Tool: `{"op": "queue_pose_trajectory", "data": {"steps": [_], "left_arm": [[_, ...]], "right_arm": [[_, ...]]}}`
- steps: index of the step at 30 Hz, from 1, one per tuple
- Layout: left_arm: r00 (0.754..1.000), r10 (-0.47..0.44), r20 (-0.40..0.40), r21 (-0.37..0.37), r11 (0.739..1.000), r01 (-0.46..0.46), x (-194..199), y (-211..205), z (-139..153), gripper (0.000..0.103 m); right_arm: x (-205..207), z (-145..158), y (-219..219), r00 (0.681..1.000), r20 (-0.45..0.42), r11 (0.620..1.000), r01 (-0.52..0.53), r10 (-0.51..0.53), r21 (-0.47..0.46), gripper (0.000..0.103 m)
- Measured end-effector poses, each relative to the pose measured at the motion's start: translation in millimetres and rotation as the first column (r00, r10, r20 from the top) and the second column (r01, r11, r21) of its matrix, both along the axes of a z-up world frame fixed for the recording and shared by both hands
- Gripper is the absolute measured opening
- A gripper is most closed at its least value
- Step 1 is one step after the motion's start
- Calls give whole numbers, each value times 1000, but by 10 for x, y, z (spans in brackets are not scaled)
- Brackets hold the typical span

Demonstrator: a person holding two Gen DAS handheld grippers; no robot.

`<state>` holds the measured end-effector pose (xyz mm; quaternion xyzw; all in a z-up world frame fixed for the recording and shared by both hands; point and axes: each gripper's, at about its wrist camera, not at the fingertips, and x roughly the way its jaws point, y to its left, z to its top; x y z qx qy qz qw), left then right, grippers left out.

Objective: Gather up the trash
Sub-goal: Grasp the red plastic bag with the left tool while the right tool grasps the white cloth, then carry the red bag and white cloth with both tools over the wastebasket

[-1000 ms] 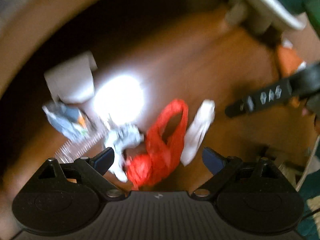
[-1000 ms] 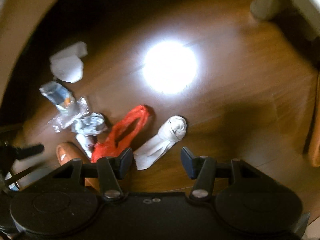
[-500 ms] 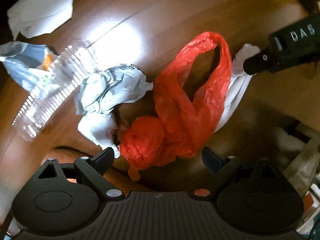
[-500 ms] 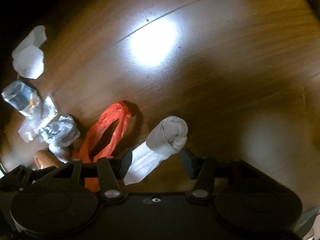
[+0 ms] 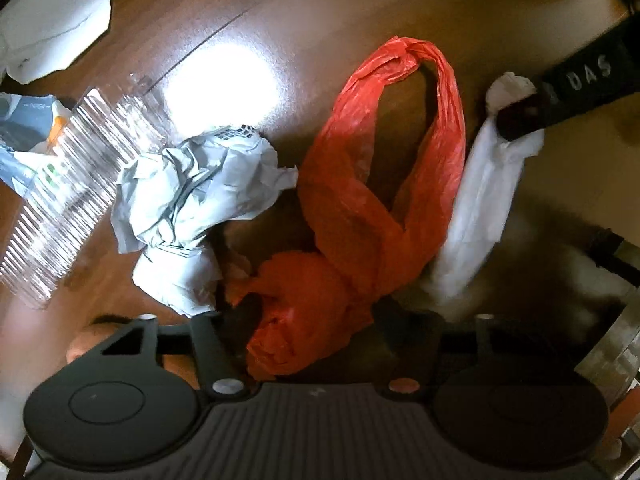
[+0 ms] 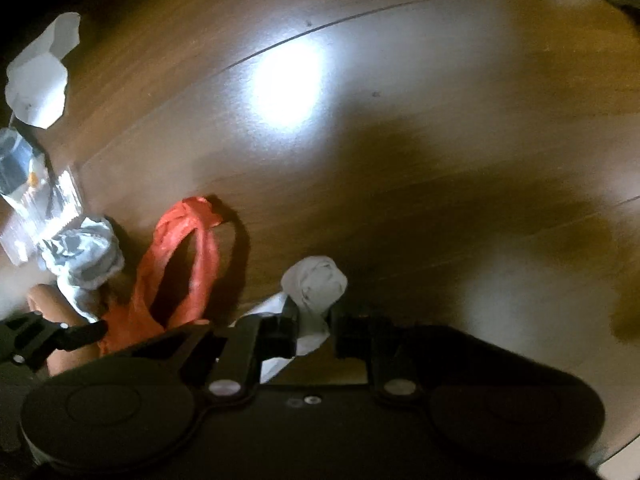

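A red plastic bag (image 5: 360, 216) lies on the wooden floor (image 5: 320, 8), its handle loop pointing away. My left gripper (image 5: 316, 320) is closing on the bag's bunched lower end, and both fingers touch the plastic. Right of the bag lies a white rolled wad (image 5: 480, 200). My right gripper (image 6: 316, 324) is closing on that white wad (image 6: 316, 284), which is pinched between its fingers. One right finger (image 5: 560, 92) shows at the wad's top in the left wrist view. The red bag (image 6: 192, 264) lies left of the right gripper.
Crumpled grey-white paper (image 5: 192, 200), a clear ribbed plastic container (image 5: 68, 184), a blue-white wrapper (image 5: 20, 140) and a white paper piece (image 5: 52, 20) lie left of the bag. A rounded orange-brown shape (image 6: 48, 304) sits near the left gripper. Bare floor (image 6: 440, 120) stretches to the right.
Both grippers came down close to the floor. The left jaws narrowed around the red bag's bunched end, and the right jaws closed from wide open onto the white wad.
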<state>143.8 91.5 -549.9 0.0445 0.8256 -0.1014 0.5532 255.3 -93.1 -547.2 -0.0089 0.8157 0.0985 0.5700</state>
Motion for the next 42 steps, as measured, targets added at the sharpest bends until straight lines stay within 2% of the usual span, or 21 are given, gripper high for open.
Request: {"op": "queue_pose_trajectory", "data": {"steps": [2,5,9,13,19,24,27,31,35,42], "left_arm": [[1000,2,-4,1,1000,-2,69,-25,44,33],[1000,9,9,-19,1000,-9,148,-54,113,29],[999,2,44,-52,999,0,265,-123,319,28],[995,6,101,-87,996,3,424,-248,623,28],[984,54,171,-114,993,-34,608,-381,1140,27],[958,133,253,-140,985,-100,772,-373,1723,27],[936,193,293,-157,976,-152,743,-342,2036,27],[899,272,344,-190,957,-217,667,-340,2507,27],[842,375,389,-242,923,-299,547,-311,2930,27],[724,474,501,-340,877,-339,432,-379,3798,27]], "right_arm": [[12,100,5,998,40,999,-42,42,-4,14],[60,368,-74,992,109,998,-68,67,9,14],[108,811,-226,976,199,996,-89,92,-22,14],[217,1336,-390,955,292,999,-46,50,-22,13],[156,2286,-553,895,447,998,-33,10,44,13],[76,2934,-831,844,536,996,-40,-12,85,13],[-11,3230,-946,808,588,993,-34,-39,112,13],[-103,3664,-1220,743,662,988,-9,-97,155,13],[-208,4028,-1497,678,718,981,23,-156,192,14],[-372,4703,-1864,522,823,969,35,-225,243,13]]}}
